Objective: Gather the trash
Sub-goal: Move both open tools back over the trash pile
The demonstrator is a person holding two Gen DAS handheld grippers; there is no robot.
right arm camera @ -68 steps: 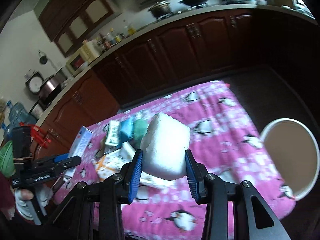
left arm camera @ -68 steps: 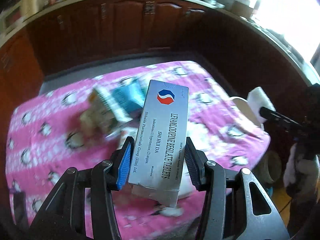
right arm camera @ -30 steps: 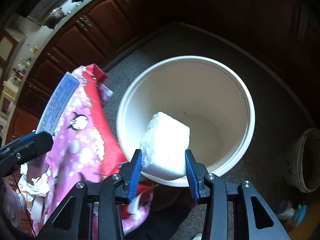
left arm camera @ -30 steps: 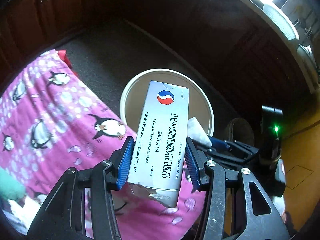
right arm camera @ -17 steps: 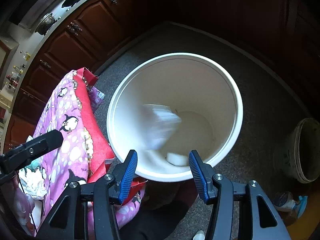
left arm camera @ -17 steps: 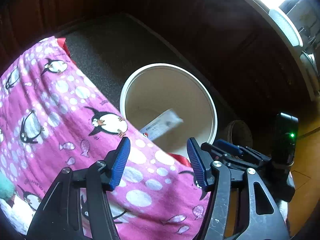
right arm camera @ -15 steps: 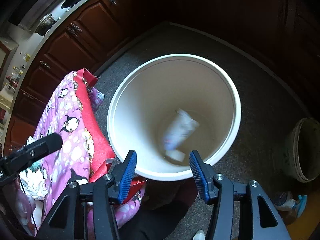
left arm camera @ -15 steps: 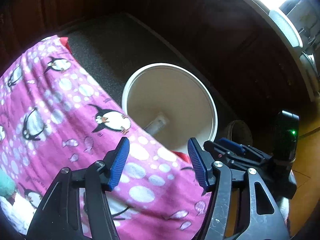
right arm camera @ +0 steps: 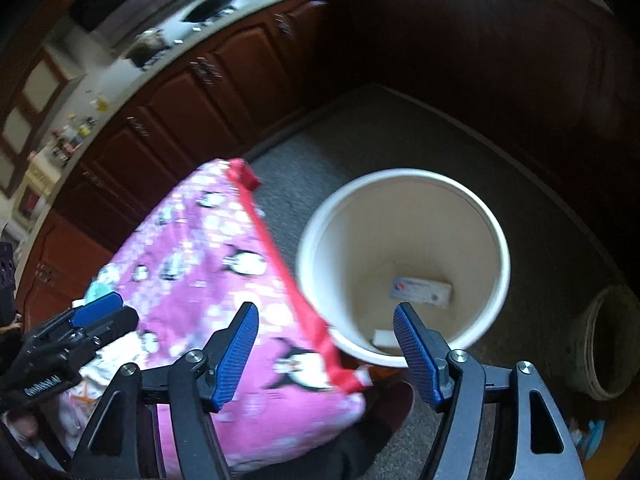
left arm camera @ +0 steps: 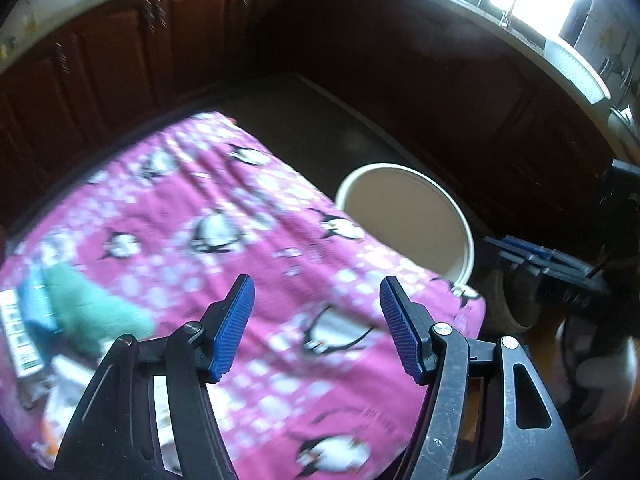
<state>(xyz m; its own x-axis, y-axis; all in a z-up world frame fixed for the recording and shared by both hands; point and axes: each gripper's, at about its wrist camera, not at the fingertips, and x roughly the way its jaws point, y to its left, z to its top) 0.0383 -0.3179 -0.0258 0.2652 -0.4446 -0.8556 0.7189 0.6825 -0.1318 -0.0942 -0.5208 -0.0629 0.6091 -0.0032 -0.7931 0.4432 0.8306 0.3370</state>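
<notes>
We look down on a pink penguin-print cloth (left arm camera: 248, 240) covering a table, dark wooden cabinets (right arm camera: 224, 92) beyond. On the floor to its right stands a white bucket (right arm camera: 496, 240); a tablet box (right arm camera: 422, 292) lies flat inside, long axis left-right, foam block (right arm camera: 383, 337) nearer. Our left gripper (left arm camera: 316, 322) and right gripper (right arm camera: 326, 346) are widening, both empty.

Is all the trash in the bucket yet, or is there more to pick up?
Not yet. Done: a tablet box and a white block lie at the bottom of the bucket. In hand: nothing; the left gripper and right gripper are both empty, jaws opening. Left: a green wad and boxes still sit at the near left of the pink cloth.
</notes>
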